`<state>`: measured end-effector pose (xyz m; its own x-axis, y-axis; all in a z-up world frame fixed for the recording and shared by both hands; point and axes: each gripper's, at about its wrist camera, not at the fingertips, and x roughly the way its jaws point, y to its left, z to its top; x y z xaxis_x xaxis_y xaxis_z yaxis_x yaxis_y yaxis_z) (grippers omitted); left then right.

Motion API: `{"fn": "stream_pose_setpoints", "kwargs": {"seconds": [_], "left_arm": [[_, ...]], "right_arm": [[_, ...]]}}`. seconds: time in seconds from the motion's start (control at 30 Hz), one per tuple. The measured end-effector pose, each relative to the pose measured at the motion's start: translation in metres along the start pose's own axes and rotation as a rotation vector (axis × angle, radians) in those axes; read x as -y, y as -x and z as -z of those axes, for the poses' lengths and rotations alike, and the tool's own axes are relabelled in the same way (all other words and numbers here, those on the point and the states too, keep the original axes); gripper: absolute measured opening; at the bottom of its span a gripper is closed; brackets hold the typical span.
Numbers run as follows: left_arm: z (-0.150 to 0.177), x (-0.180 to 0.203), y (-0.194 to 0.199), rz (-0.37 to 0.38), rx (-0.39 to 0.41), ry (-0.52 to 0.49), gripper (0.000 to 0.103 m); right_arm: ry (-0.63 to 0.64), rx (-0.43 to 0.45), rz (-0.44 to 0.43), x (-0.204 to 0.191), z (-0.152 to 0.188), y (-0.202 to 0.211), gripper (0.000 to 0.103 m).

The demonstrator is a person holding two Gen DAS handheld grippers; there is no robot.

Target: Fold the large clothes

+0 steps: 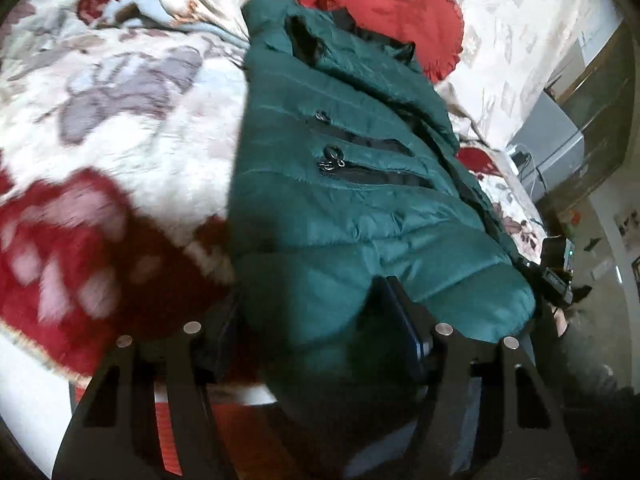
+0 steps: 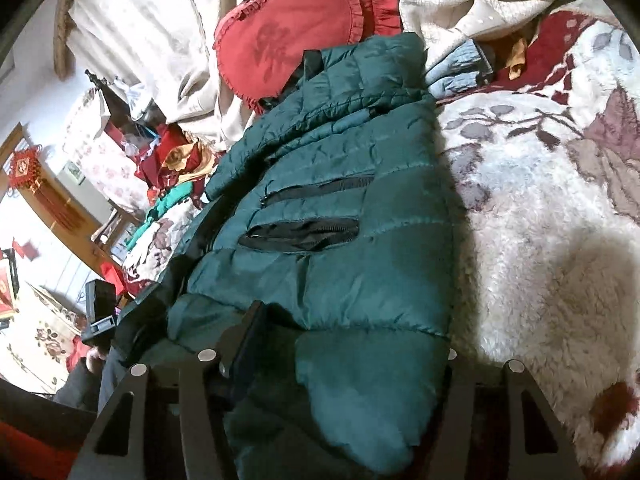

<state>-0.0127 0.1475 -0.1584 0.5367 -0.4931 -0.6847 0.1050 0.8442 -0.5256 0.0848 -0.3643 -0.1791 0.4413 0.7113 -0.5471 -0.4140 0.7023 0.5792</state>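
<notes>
A dark green puffer jacket (image 1: 340,200) lies lengthwise on a bed, folded into a long strip with two black zip pockets facing up; it also shows in the right wrist view (image 2: 340,220). My left gripper (image 1: 316,320) is shut on the jacket's near hem; one finger (image 1: 400,312) presses the fabric, the other is hidden under it. My right gripper (image 2: 344,344) is shut on the same hem; its left finger (image 2: 252,332) shows, the right one is covered by fabric. My left gripper also shows in the right wrist view (image 2: 98,316) at the left.
A fluffy white blanket with grey and red flowers (image 1: 132,120) (image 2: 540,240) covers the bed. A red ruffled cushion (image 1: 384,4) (image 2: 304,24) lies beyond the jacket's collar. Loose clothes (image 2: 172,168) and furniture stand beside the bed.
</notes>
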Motion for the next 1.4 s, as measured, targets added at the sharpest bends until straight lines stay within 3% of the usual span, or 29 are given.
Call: {"fn": "stream_pose_setpoints", "kwargs": {"seconds": [0.13,0.3,0.37,0.5,0.7,0.77,0.83,0.9,0.97,1.03,1.13,1.2,1.23,1.27,1.3,1.4], "left_arm": [[-0.012,0.003,0.000,0.078,0.009,0.028,0.064],[-0.014,0.015,0.021,0.268,0.086,0.011,0.062],[-0.019,0.010,0.014,0.238,0.064,0.020,0.062],[-0.020,0.011,-0.018,0.101,-0.031,-0.025,0.062],[-0.013,0.016,-0.013,0.079,0.007,-0.005,0.065],[-0.010,0.015,-0.008,0.109,0.021,0.020,0.065],[-0.009,0.011,-0.001,0.185,0.037,0.056,0.058],[-0.013,0.009,0.002,0.188,0.053,0.075,0.029],[-0.017,0.007,-0.003,0.162,0.049,0.086,0.024],[-0.017,0.006,-0.011,0.135,0.029,0.087,0.024],[-0.012,0.008,-0.019,0.082,0.010,0.091,0.043],[-0.011,0.013,-0.020,0.052,0.024,0.090,0.041],[-0.011,0.017,-0.018,0.020,0.039,0.074,0.035],[-0.011,0.022,-0.015,-0.018,0.060,0.054,0.019],[-0.012,0.029,-0.012,-0.062,0.086,0.028,0.014],[-0.014,0.050,-0.002,-0.163,0.140,-0.036,0.010]], "right_arm": [[0.002,0.010,0.008,0.001,0.001,-0.001,0.059],[-0.003,0.011,0.009,0.002,0.001,-0.001,0.059],[-0.006,0.011,0.007,0.003,0.000,-0.001,0.059],[-0.007,0.009,0.006,0.003,0.000,-0.001,0.059],[-0.011,0.023,0.004,0.004,0.001,0.000,0.059],[-0.027,0.016,0.010,0.003,-0.001,0.001,0.056],[-0.028,0.017,-0.004,0.001,-0.002,0.005,0.049],[-0.014,0.036,-0.037,-0.002,0.000,0.010,0.047],[-0.018,0.021,-0.028,0.002,0.002,0.006,0.047],[-0.025,0.028,-0.040,0.007,0.005,0.002,0.047],[-0.030,0.038,-0.040,0.005,0.003,0.003,0.043],[-0.004,0.037,-0.003,-0.002,0.002,0.006,0.040],[0.008,0.040,0.022,-0.006,0.001,0.008,0.038],[0.023,0.041,0.050,-0.009,0.000,0.008,0.037],[0.051,0.036,0.100,-0.015,-0.001,0.008,0.033],[0.115,0.017,0.263,-0.037,-0.003,0.007,0.024]]}}
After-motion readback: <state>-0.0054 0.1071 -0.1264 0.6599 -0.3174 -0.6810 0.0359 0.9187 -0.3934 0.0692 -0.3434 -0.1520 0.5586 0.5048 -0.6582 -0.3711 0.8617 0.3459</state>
